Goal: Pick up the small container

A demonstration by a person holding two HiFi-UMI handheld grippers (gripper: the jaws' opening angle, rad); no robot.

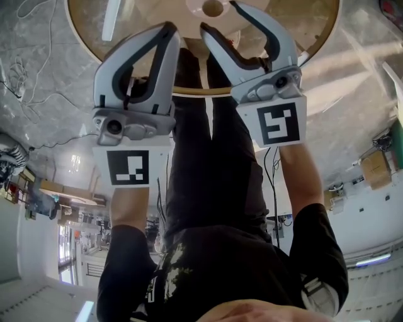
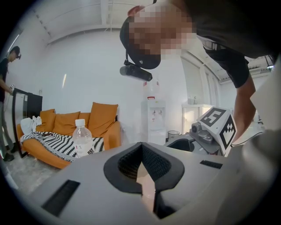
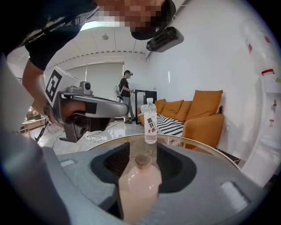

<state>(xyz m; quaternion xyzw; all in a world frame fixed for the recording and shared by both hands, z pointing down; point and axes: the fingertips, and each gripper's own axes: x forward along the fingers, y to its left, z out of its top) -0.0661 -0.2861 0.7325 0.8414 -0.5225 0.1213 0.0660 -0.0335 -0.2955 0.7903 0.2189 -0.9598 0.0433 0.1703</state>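
Small pale-pink, cork-capped bottle standing upright between the spread, unclenched jaws of the nearer right gripper; left gripper clenched tip-to-tip.

Small container is standing on round table, sitting between the right gripper jaws, which are standing apart from it. Water bottle is standing farther back on the same table. Left gripper is hanging just left of the right one. Sofa is sitting behind the table, with water dispenser standing to its right.
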